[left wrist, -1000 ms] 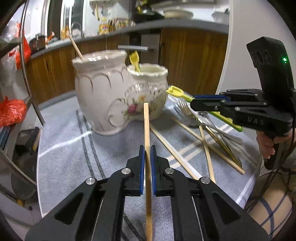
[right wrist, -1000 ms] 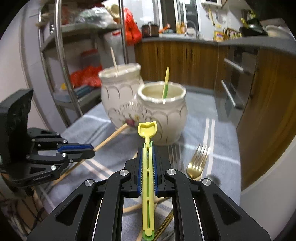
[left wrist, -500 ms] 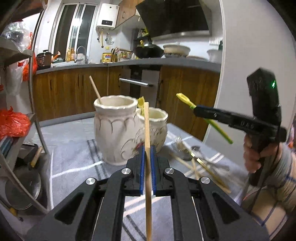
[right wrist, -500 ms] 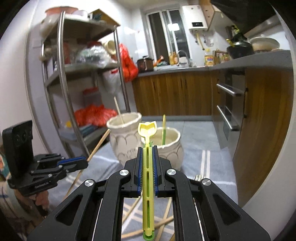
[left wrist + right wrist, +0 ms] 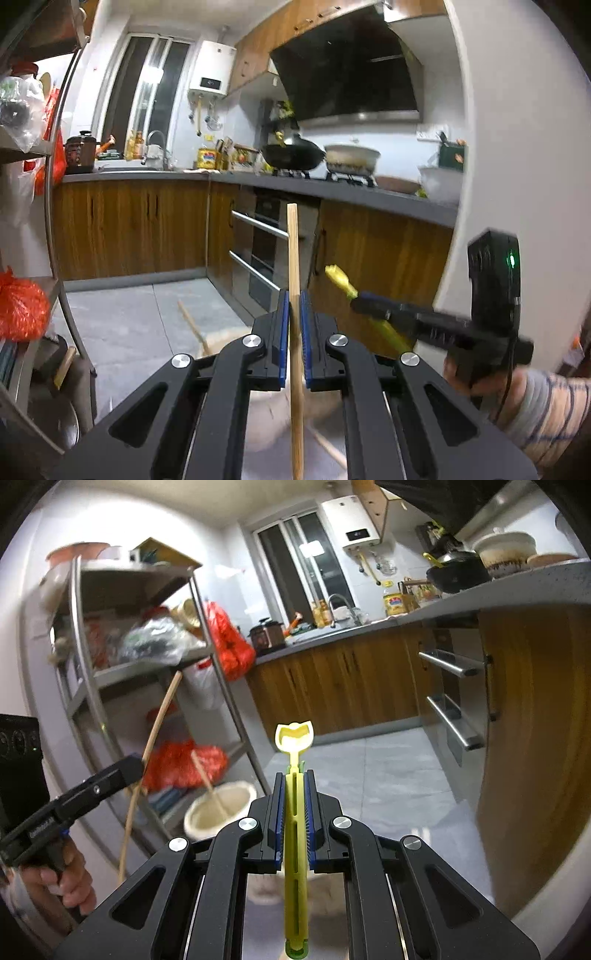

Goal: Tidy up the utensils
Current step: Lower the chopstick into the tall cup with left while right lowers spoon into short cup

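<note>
A black wok [image 5: 293, 157] and a white pot [image 5: 351, 157] sit on the stove under a dark hood [image 5: 347, 62]. A metal shelf rack [image 5: 110, 657] holds red bags [image 5: 229, 642]. A white water heater [image 5: 351, 522] hangs beside the window [image 5: 299, 568].

Kitchen interior: wood-fronted base cabinets [image 5: 129, 229] under a grey countertop [image 5: 332, 188]; black range hood [image 5: 347, 62] above a wok [image 5: 293, 155]; white water heater [image 5: 351, 524] beside a tall window [image 5: 299, 565]; metal shelving rack [image 5: 110, 657]; grey tiled floor [image 5: 369, 775]; white walls.
</note>
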Available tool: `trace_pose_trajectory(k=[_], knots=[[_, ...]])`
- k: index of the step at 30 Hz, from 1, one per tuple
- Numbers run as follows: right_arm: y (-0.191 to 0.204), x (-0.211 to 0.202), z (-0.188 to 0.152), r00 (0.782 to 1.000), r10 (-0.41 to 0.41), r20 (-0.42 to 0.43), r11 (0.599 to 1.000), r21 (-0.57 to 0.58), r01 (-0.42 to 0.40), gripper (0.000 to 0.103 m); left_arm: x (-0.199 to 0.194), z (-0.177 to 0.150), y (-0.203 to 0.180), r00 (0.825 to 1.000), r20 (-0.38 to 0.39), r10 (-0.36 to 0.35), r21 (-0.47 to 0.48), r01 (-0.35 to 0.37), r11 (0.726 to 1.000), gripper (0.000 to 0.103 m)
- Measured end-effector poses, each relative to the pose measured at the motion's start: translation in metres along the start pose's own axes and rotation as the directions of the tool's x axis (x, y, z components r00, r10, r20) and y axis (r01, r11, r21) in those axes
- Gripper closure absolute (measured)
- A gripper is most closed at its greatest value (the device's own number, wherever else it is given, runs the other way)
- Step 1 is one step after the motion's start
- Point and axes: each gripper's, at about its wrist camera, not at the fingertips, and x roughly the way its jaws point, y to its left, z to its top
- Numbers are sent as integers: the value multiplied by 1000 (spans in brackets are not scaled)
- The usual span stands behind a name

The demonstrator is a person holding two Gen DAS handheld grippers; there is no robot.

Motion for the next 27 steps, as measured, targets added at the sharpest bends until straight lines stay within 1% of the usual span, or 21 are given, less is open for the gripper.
trace_pose_trajectory(k=[5,8,10,12,16,20,23,27], knots=[[-11,28,6,1000,-16,23,998,66,14,93,36,22,16,999,30,41,-38,-40,999,97],[-22,44,3,1000,-10,28,991,137,6,93,54,28,20,995,47,88,-24,-87,996,97],[-25,54,-1,1000,-12,20,987,161,8,93,63,29,23,992,48,114,-20,-113,993,97],[-27,62,-6,999,-39,12,985,167,37,93,72,27,27,989,51,139,-17,-138,990,97],[-32,67,-9,996,-83,31,982,174,76,93,84,20,28,983,51,174,4,-174,985,97],[-32,70,-10,994,-99,38,982,166,91,93,91,12,29,984,37,174,9,-174,985,97],[-26,73,-11,991,-128,42,984,129,122,93,90,6,30,985,28,171,11,-172,985,97],[-22,77,-15,987,-160,26,984,87,157,93,86,-2,31,988,6,157,-2,-157,988,97]])
